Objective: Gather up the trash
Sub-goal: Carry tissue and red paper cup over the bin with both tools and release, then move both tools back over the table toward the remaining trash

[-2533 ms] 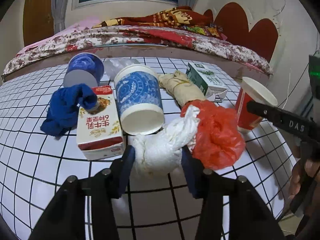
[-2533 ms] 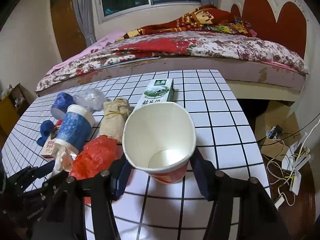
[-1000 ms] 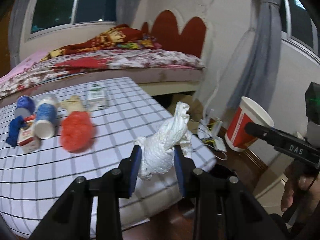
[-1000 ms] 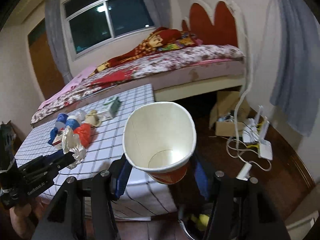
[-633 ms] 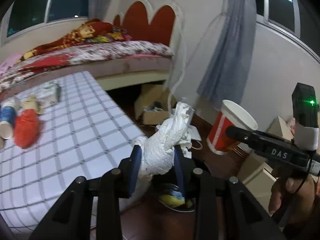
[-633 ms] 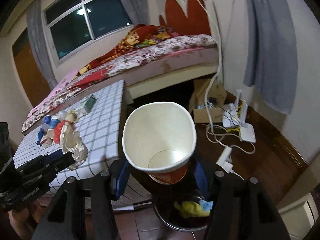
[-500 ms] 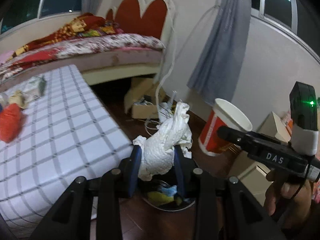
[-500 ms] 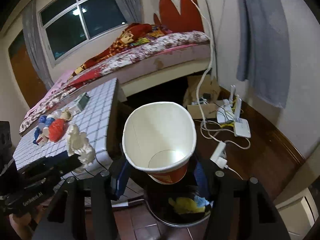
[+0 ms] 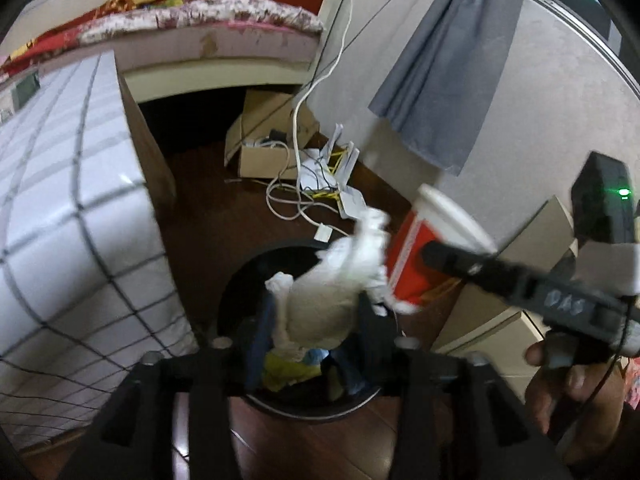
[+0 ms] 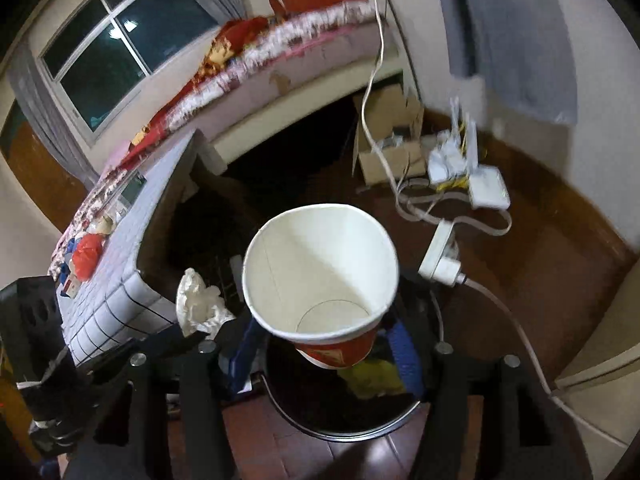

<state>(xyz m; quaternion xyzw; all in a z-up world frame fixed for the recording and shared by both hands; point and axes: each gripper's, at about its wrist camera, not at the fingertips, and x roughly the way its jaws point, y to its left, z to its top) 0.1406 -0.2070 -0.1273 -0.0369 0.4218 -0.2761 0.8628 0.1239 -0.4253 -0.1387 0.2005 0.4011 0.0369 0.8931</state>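
Observation:
My left gripper (image 9: 316,320) is shut on a crumpled white tissue wad (image 9: 328,304) and holds it over a round black trash bin (image 9: 240,292) on the floor. The bin holds yellow and blue trash. My right gripper (image 10: 324,340) is shut on a red and white paper cup (image 10: 320,264), open end towards the camera, above the same bin (image 10: 340,412). The cup also shows in the left wrist view (image 9: 424,248), just right of the tissue. The tissue shows in the right wrist view (image 10: 198,300), left of the cup.
The white gridded table (image 9: 60,184) stands left of the bin, with a red bag (image 10: 88,256) and other trash on its far part. A cardboard box (image 9: 264,136), cables and a white power strip (image 10: 440,256) lie on the wooden floor behind the bin. A bed (image 9: 180,32) is beyond.
Both grippers have swung from the table down over the bin, still holding the tissue and the cup. The bin now lies right below both.

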